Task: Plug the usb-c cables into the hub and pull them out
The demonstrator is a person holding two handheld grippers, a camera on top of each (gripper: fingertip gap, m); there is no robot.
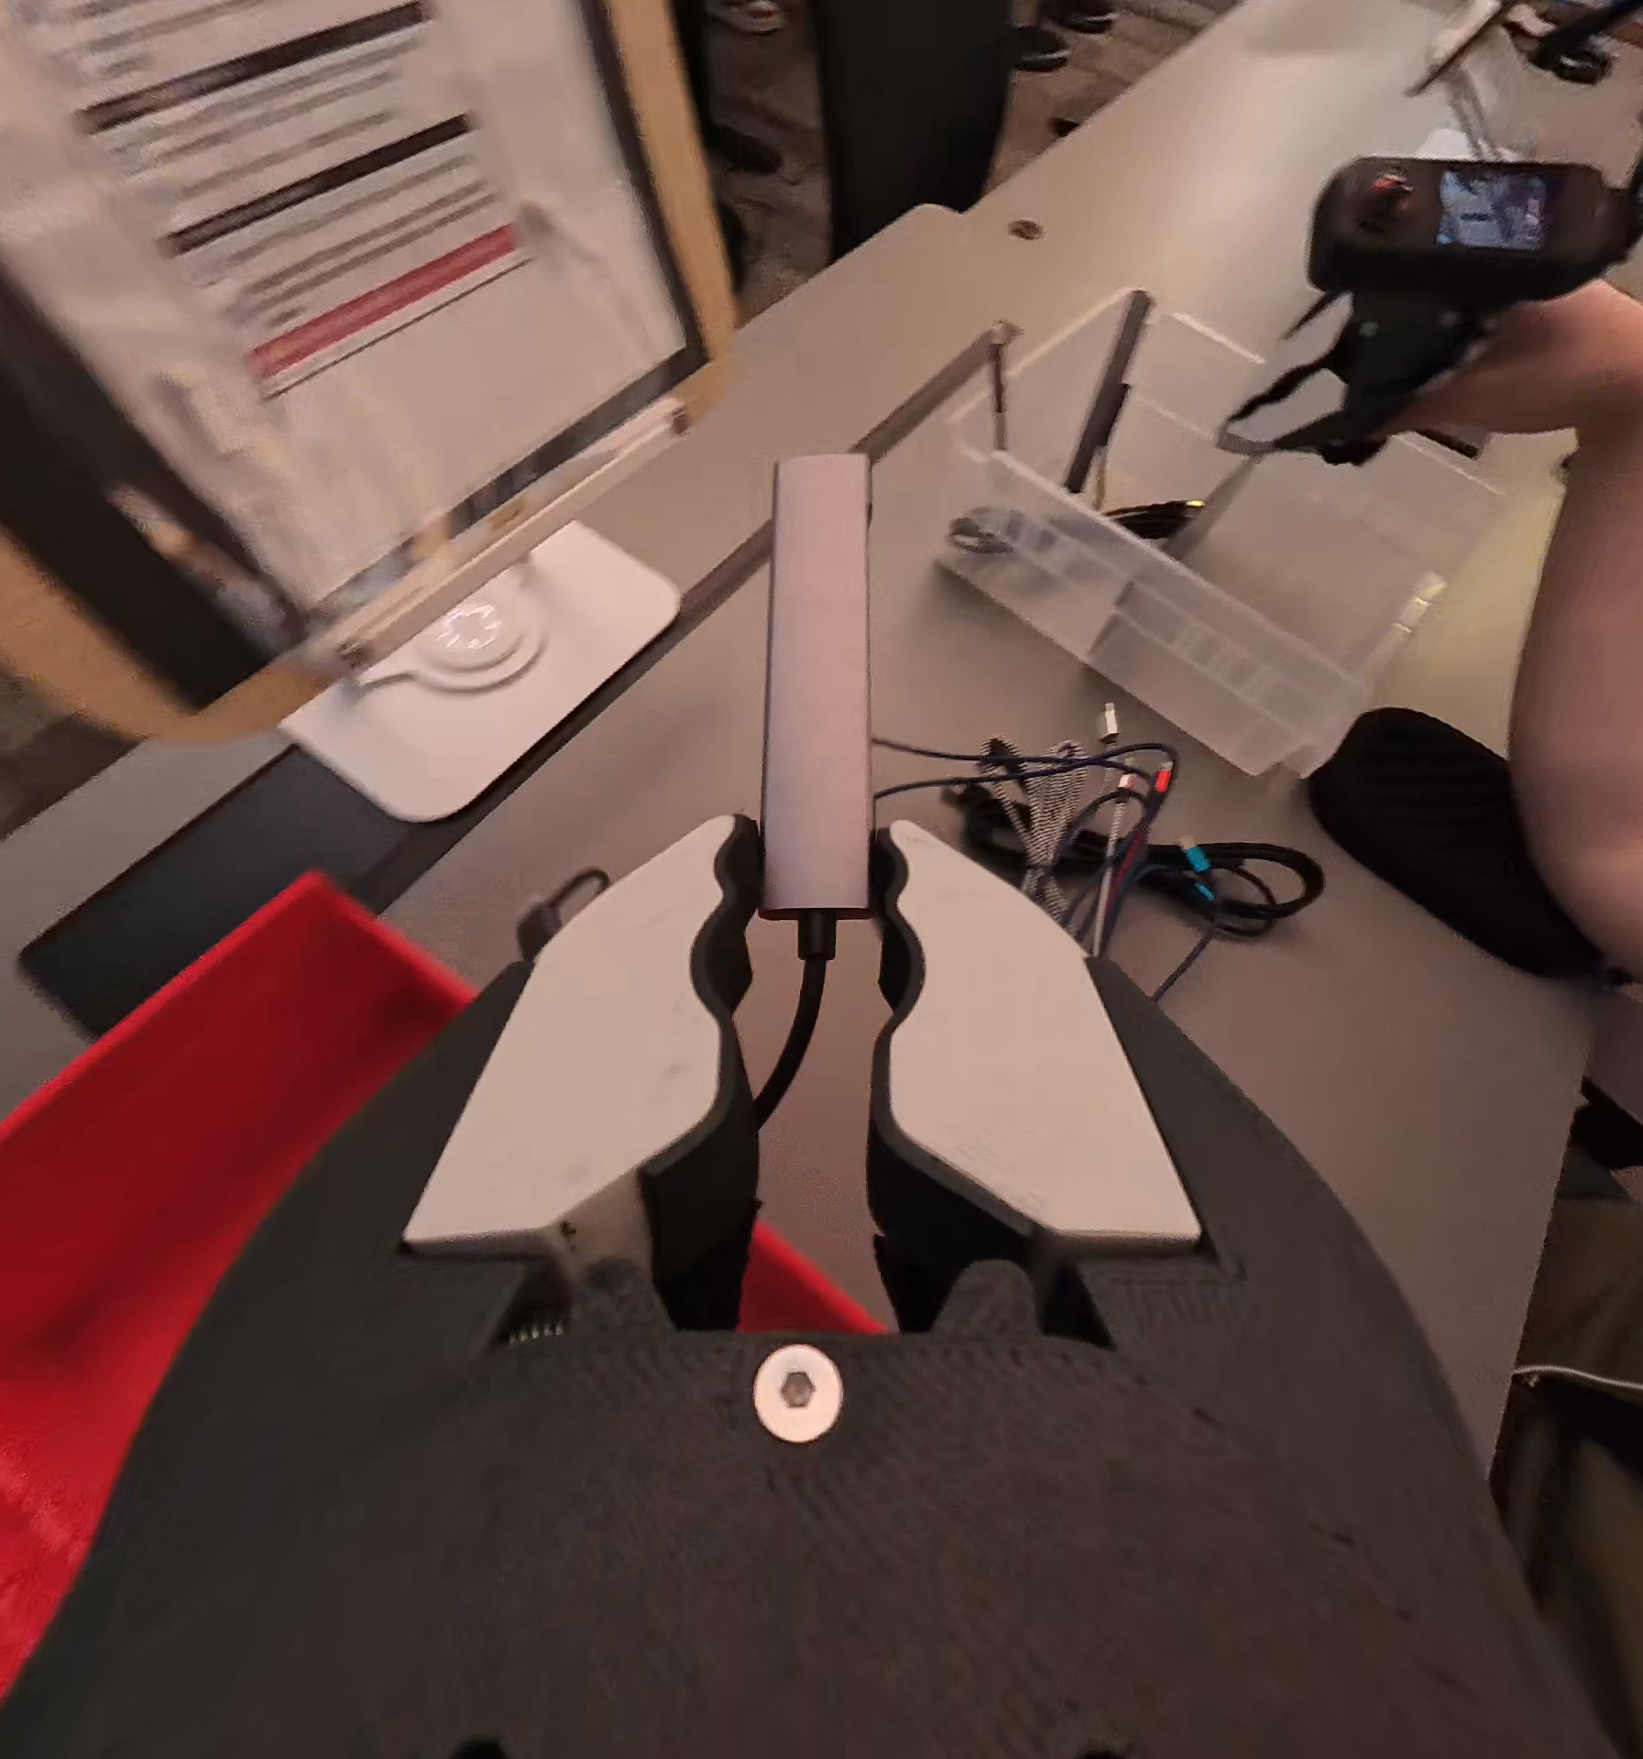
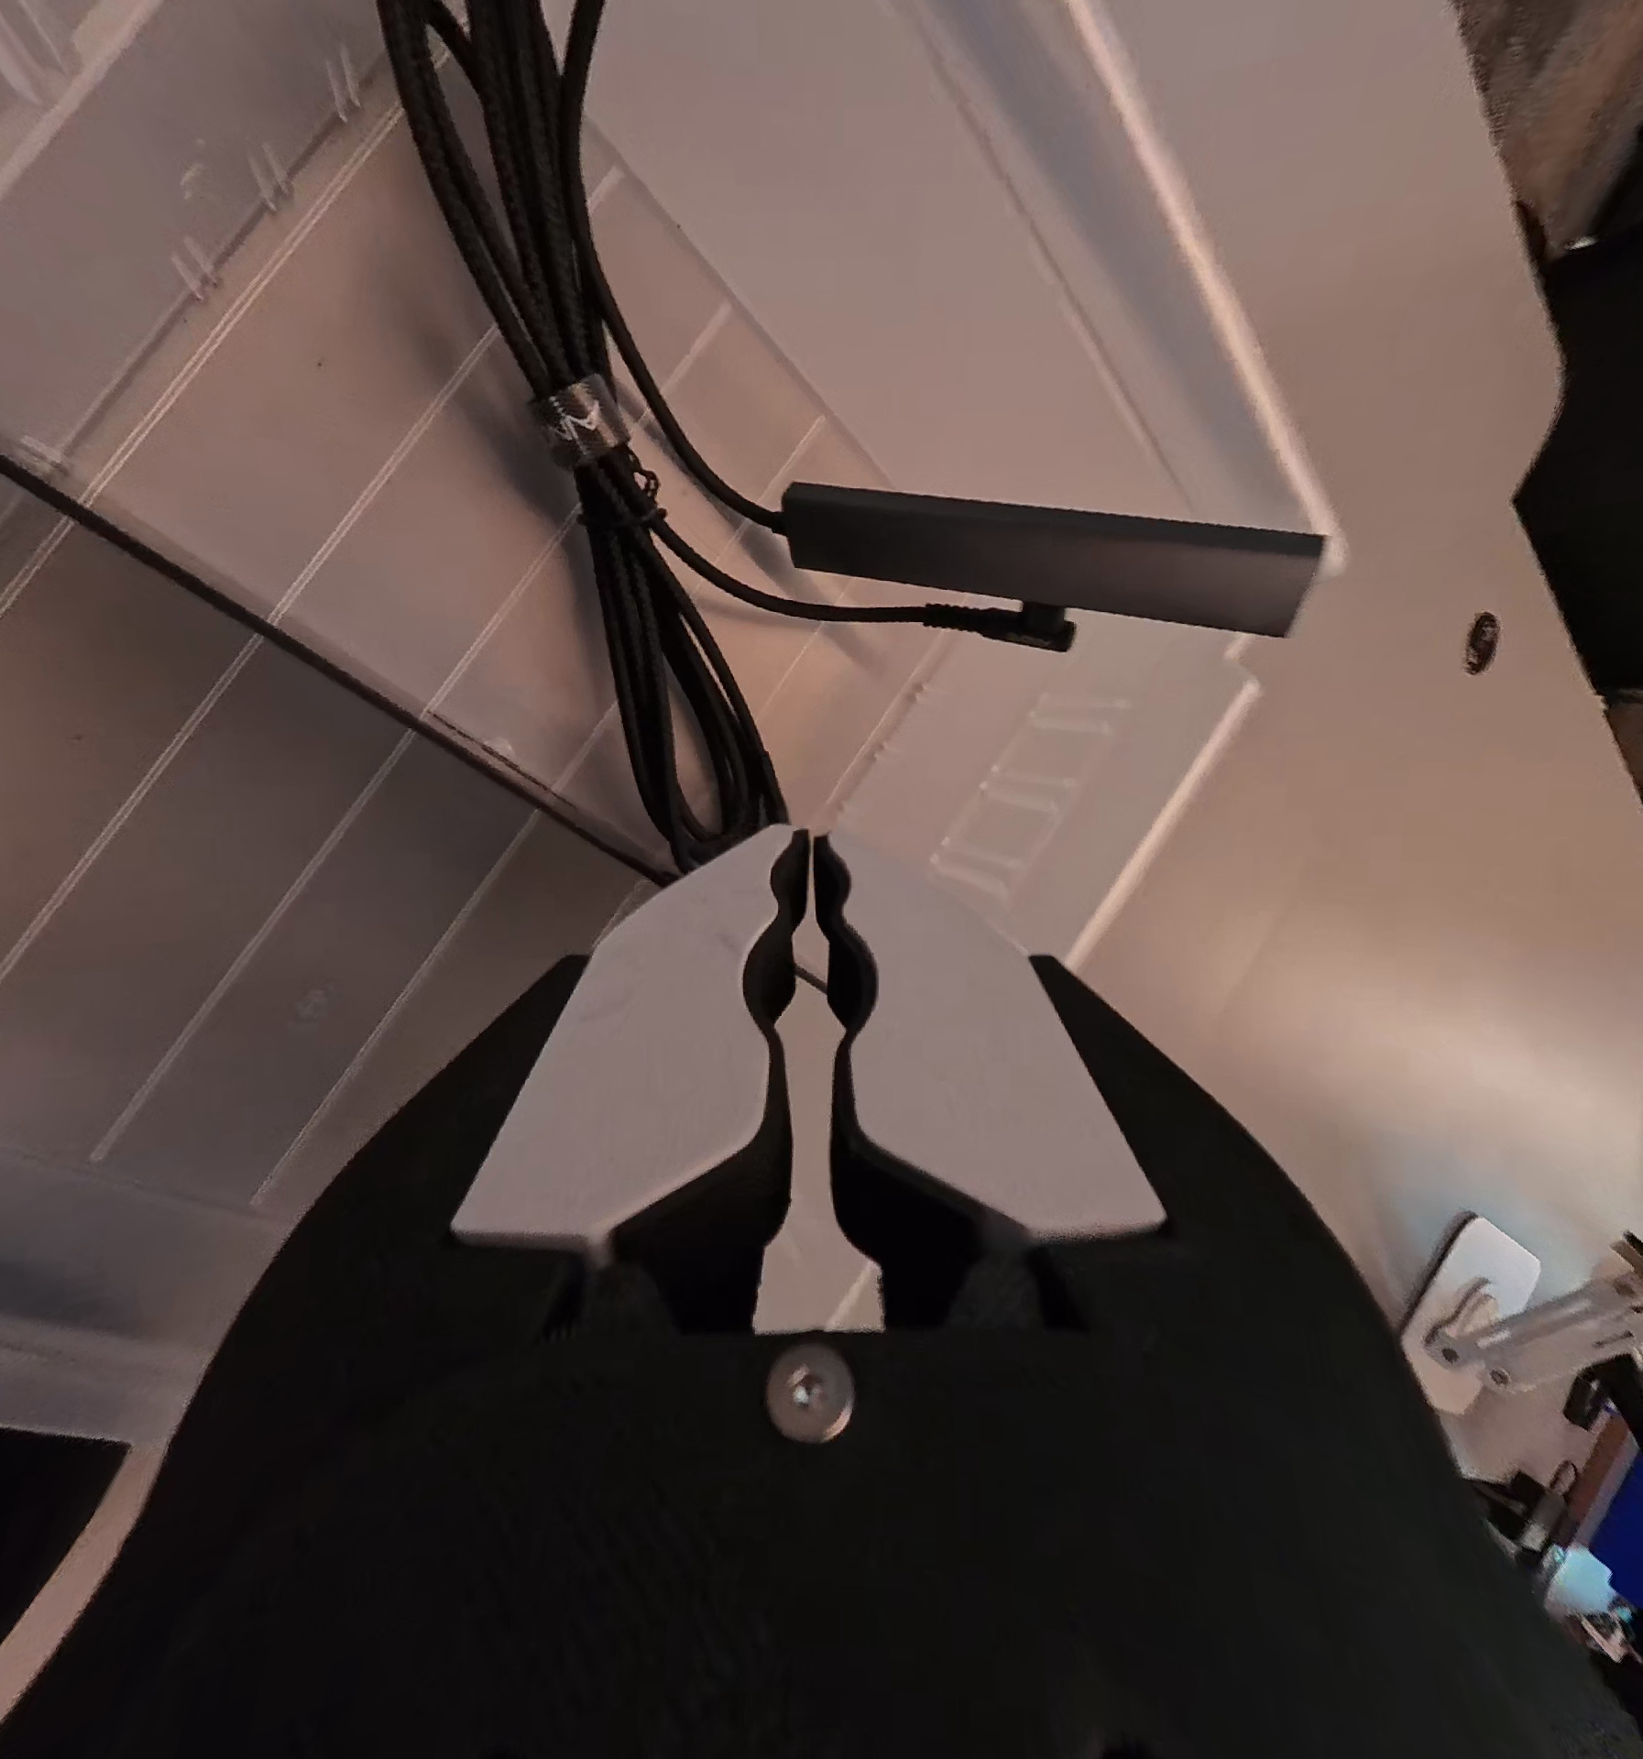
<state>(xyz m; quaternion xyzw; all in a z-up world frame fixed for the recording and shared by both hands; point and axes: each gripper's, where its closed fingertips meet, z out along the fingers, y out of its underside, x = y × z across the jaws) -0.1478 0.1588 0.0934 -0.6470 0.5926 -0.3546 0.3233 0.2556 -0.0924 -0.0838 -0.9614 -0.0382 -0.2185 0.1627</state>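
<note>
The hub (image 1: pixel 817 685), a slim rigid bar, is held above the bench (image 1: pixel 989 1095), clamped at its cable end by the left gripper (image 1: pixel 817 861) fingers. It looks light and smooth, so it may slip. The right gripper (image 2: pixel 810 842) fingers are together over the clear bin (image 2: pixel 227 619); I cannot tell if they pinch the black cable bundle (image 2: pixel 598 571), best held by a stiff plug.

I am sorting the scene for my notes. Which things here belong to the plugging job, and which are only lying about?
Job:
- hub, held by the left gripper
- loose cables on the table
- right gripper, shut, over a second hub

Lying about:
- clear bin
- red tray
- white stand
</note>
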